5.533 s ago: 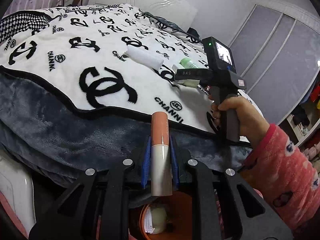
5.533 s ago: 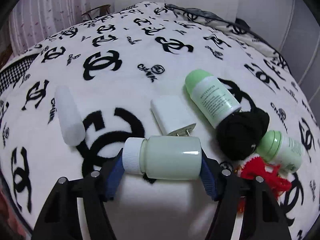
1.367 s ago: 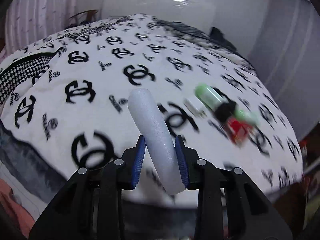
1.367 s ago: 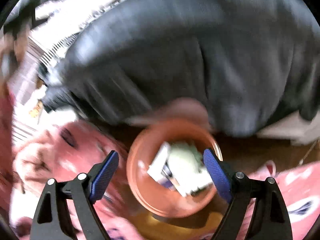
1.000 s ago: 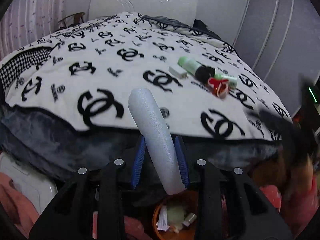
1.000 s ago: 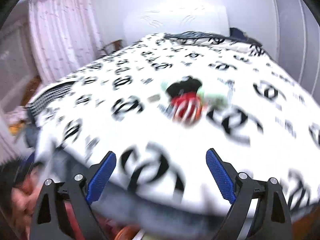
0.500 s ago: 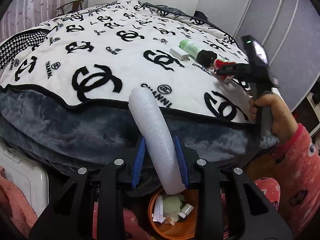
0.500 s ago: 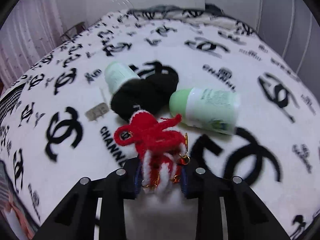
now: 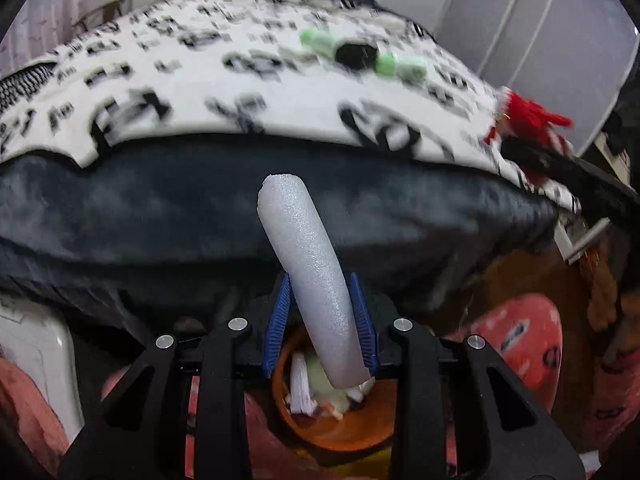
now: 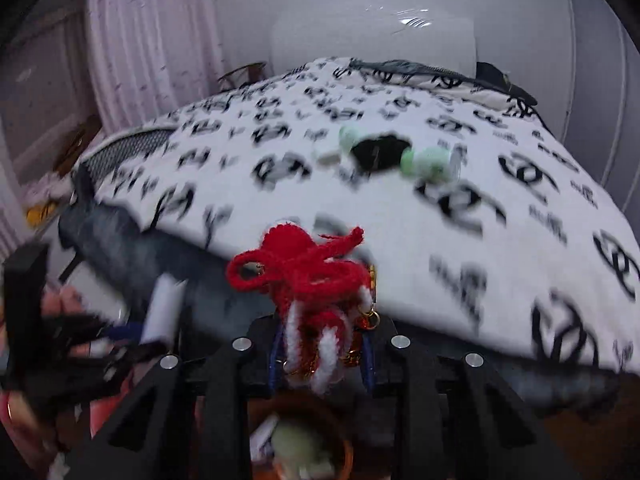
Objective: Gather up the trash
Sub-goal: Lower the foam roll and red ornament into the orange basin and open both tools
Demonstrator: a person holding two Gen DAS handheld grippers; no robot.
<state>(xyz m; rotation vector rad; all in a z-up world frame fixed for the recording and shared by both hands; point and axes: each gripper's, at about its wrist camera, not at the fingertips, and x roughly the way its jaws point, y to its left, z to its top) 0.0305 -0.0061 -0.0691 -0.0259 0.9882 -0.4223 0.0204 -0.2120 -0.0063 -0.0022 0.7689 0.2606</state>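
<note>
Foam tube (image 9: 316, 292) sits clamped in my left hand-held gripper (image 9: 320, 320) above the orange bin (image 9: 340, 428). My right hand-held gripper (image 10: 320, 350), empty a second ago, now clamps the red yarn ornament (image 10: 308, 280). Both await dropping.

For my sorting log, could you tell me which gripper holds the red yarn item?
The right gripper, shut on the red-and-white yarn ornament; the left gripper grips a white foam tube instead.
</note>
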